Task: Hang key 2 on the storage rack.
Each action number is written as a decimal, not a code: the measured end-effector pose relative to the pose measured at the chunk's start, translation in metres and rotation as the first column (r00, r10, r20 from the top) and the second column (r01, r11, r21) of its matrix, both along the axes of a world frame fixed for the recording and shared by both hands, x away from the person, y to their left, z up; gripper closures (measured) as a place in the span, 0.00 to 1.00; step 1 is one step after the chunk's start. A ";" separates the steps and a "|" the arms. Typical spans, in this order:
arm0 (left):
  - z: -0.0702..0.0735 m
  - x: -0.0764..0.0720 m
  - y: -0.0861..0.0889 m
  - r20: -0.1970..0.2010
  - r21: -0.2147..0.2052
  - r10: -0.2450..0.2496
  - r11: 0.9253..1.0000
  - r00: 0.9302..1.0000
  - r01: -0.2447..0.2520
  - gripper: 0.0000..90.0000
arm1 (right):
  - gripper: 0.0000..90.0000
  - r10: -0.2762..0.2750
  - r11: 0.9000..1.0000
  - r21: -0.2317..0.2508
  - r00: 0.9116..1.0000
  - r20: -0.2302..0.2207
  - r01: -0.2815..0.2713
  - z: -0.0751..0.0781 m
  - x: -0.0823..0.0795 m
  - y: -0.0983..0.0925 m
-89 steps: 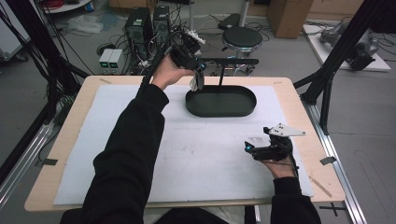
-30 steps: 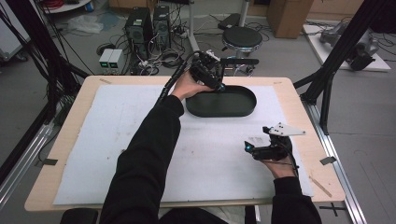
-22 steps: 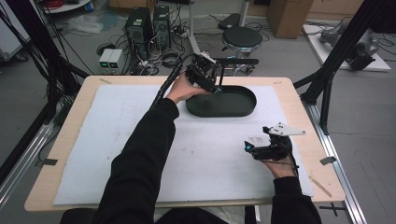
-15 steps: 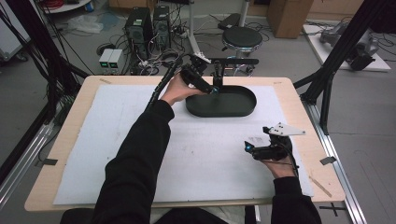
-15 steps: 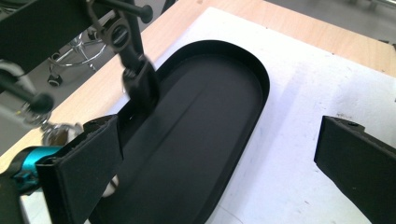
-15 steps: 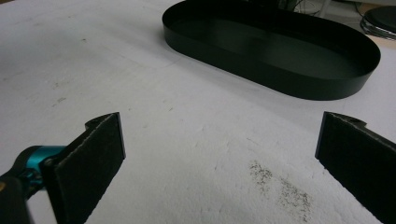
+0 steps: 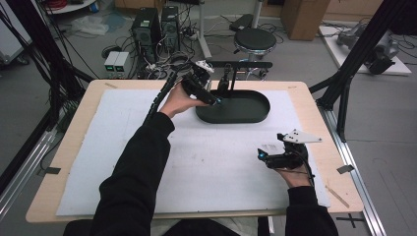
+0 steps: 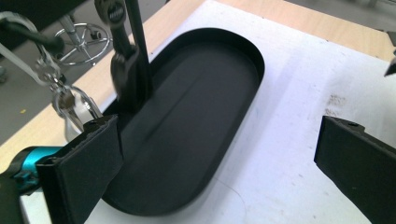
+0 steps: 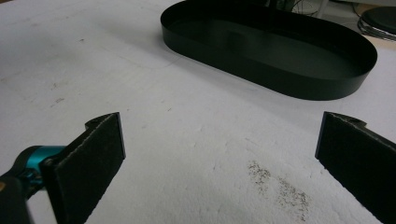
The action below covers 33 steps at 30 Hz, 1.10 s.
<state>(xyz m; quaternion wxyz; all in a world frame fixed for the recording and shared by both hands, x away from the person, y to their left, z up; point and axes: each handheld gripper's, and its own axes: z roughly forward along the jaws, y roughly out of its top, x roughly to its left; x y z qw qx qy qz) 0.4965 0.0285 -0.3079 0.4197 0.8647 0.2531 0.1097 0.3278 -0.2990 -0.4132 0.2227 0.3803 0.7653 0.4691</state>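
The left gripper (image 7: 209, 96), fingers just opened and empty, hovers over the black oval metal tray (image 7: 255, 115) at upper centre; the right gripper (image 7: 268, 158), fingers apart, rests lower right.

Even overhead light falls soft on the white mat (image 7: 98, 147); shadows stay faint, and hanging metal blurs at the left gripper view's upper left.

Black stand (image 7: 236, 73) blocks the tray's (image 7: 255, 112) far rim; mat (image 7: 221, 162) open.

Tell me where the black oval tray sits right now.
In the high view the black oval tray sits on the white mat at the table's far middle, just right of the left gripper, with a black stand's upright post rising from it.
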 end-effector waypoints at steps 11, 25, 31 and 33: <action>-0.008 -0.017 0.016 0.000 -0.002 0.002 1.000 1.000 -0.002 0.02 | 0.01 -0.001 1.000 -0.003 1.000 -0.001 0.001 0.000 0.000 0.000; -0.029 -0.033 0.045 -0.023 0.006 0.052 0.999 0.998 -0.052 0.02 | 0.01 0.002 1.000 -0.011 1.000 -0.004 -0.002 -0.001 0.001 0.001; -0.035 -0.040 0.057 -0.029 0.011 0.071 0.997 0.997 -0.071 0.02 | 0.01 0.002 1.000 -0.010 1.000 -0.005 -0.002 -0.001 0.002 0.002; -0.036 -0.042 0.060 -0.030 0.008 0.071 0.997 0.997 -0.071 0.02 | 0.01 0.001 1.000 -0.009 1.000 -0.006 -0.001 -0.001 0.001 0.002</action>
